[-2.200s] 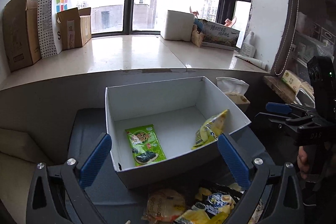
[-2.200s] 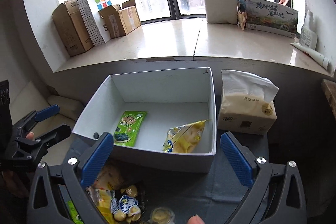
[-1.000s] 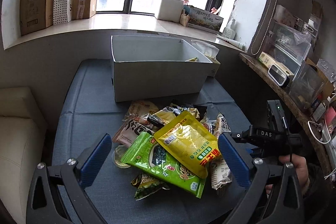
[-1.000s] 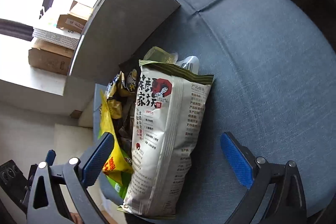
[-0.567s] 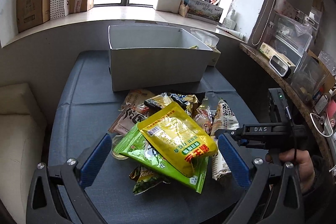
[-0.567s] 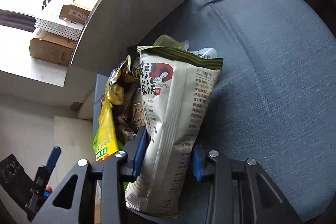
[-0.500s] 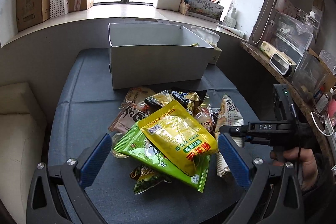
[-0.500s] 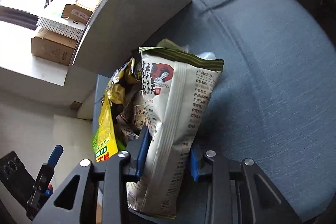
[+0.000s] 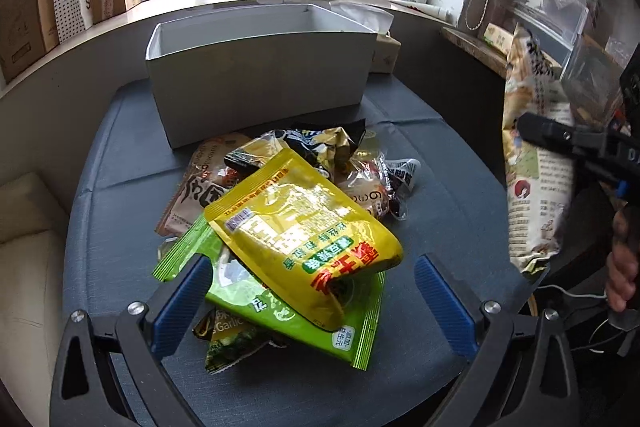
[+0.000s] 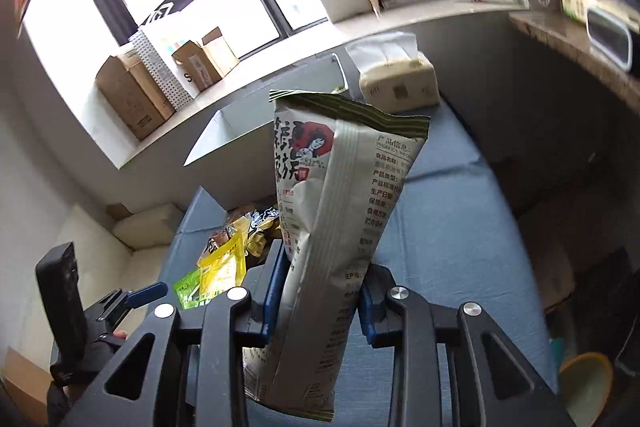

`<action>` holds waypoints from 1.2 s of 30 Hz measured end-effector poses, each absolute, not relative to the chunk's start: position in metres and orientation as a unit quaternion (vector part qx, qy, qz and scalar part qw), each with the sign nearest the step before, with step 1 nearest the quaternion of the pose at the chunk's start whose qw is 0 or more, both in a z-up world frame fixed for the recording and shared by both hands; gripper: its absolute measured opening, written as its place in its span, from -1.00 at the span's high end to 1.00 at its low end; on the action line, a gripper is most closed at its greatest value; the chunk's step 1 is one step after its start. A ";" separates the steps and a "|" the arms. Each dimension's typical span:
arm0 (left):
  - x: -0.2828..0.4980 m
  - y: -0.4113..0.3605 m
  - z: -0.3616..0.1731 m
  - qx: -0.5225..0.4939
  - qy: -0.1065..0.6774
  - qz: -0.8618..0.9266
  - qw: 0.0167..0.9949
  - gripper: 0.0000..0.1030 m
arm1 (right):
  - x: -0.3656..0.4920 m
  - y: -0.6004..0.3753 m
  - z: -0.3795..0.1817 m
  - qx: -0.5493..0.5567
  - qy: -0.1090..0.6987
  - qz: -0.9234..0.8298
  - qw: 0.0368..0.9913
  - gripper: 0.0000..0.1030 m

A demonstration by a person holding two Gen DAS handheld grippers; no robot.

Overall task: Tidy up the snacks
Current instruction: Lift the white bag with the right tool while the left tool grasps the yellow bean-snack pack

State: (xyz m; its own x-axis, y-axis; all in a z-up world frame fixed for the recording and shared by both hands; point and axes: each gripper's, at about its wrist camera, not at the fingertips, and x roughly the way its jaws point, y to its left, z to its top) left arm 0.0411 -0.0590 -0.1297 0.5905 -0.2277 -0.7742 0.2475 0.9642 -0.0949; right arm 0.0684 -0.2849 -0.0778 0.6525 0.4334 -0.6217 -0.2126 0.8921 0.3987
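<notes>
Left wrist view: the left gripper [image 9: 312,303] hovers with jaws wide apart over the snack pile, straddling a yellow pouch [image 9: 304,239] that lies on a green packet [image 9: 280,307]. Both look light, slick and crinkly — best pinched at a flat sealed edge. The white box [image 9: 260,71] stands just behind the pile on the blue mat [image 9: 440,155].

Right wrist view: the right gripper [image 10: 320,291] is clamped on a tall white snack bag [image 10: 332,227] near its lower part, held upright clear of the mat — puffy and soft, likely to sway. A tissue pack [image 10: 396,79] sits beside the box; nothing seems to block the way there.
</notes>
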 end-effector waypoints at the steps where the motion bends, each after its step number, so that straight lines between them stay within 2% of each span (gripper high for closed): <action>1: 0.042 -0.065 -0.133 0.032 0.432 -0.126 0.892 -1.00 | 0.067 -0.285 -0.075 0.145 0.374 0.182 0.898 0.33; 4: 0.044 -0.084 -0.142 0.095 0.426 -0.120 0.892 -1.00 | 0.066 -0.282 -0.076 0.141 0.374 0.187 0.897 0.34; 6: 0.049 -0.092 -0.152 0.115 0.435 -0.118 0.885 -1.00 | 0.067 -0.281 -0.083 0.133 0.380 0.191 0.895 0.44; 11: 0.058 -0.101 -0.165 0.144 0.443 -0.103 0.879 -0.98 | 0.073 -0.283 -0.106 0.139 0.409 0.181 0.883 0.45; 15: 0.064 -0.099 -0.164 0.134 0.446 -0.102 0.879 -0.66 | 0.069 -0.288 -0.103 0.134 0.404 0.176 0.888 0.45; 16: 0.065 -0.097 -0.163 0.129 0.448 -0.103 0.879 -0.45 | 0.069 -0.289 -0.101 0.134 0.401 0.174 0.889 0.45; 17: 0.066 -0.096 -0.162 0.123 0.450 -0.106 0.878 -0.35 | 0.069 -0.291 -0.101 0.134 0.400 0.173 0.890 0.45; 18: 0.068 -0.093 -0.161 0.111 0.454 -0.114 0.877 -0.02 | 0.069 -0.292 -0.101 0.135 0.399 0.172 0.891 0.45; 19: 0.069 -0.090 -0.161 0.100 0.457 -0.114 0.876 0.18 | 0.068 -0.292 -0.100 0.136 0.398 0.173 0.890 0.45; 22: 0.075 -0.080 -0.156 0.065 0.466 -0.116 0.875 0.31 | 0.070 -0.291 -0.101 0.136 0.400 0.176 0.889 0.45; 26: 0.074 -0.070 -0.147 0.035 0.464 -0.134 0.875 0.38 | 0.070 -0.288 -0.102 0.132 0.402 0.184 0.887 0.45; 35: 0.050 -0.041 -0.107 -0.051 0.417 -0.173 0.891 0.54 | 0.070 -0.283 -0.096 0.128 0.396 0.199 0.887 0.45; 36: 0.048 -0.038 -0.105 -0.046 0.411 -0.168 0.895 0.61 | 0.070 -0.281 -0.096 0.127 0.395 0.201 0.887 0.45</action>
State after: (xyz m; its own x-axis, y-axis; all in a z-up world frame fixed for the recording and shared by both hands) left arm 0.0478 -0.0382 -0.1048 0.6061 -0.3387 -0.7197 0.2627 0.9393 -0.2208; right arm 0.0701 -0.2810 -0.0956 0.6063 0.4576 -0.6504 -0.2574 0.8868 0.3839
